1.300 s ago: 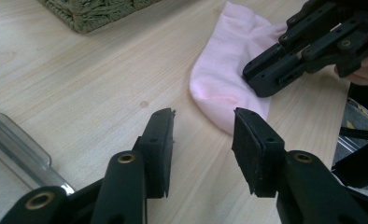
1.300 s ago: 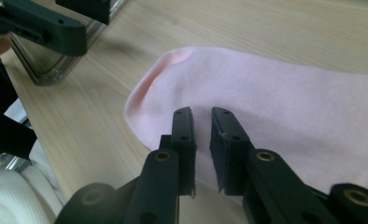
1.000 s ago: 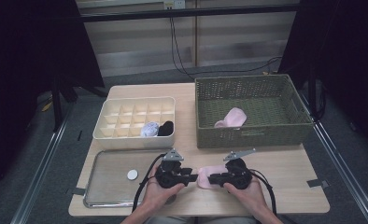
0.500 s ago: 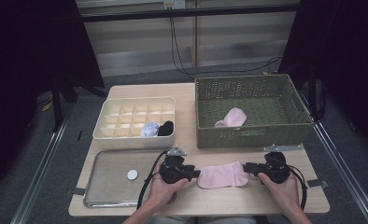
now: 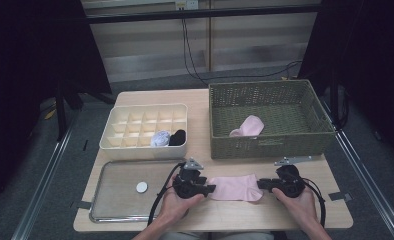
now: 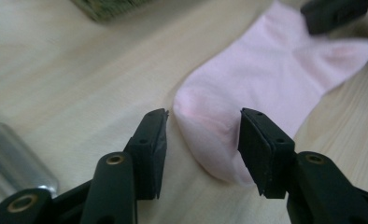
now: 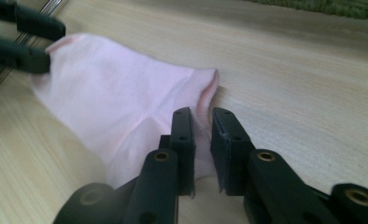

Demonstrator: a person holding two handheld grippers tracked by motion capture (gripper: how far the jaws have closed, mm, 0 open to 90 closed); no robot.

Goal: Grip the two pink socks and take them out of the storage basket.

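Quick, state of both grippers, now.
Left gripper: open; jaws have just been opening, toe end of the pink sock between them, unpinched.
Right gripper: shut on the pink sock's other end.

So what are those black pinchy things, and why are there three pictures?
A person holds a tool in each hand; the black tongs pinch things. One camera looks down from above; the others ride on each tool. On the table a pink sock lies flat. The left tongs have just been opening, with the sock's toe end between them but not squeezed. The right tongs have just been closing and pinch the sock's other end. Farther back sit a green basket holding another pink sock, a cream box with compartments and a metal tray.
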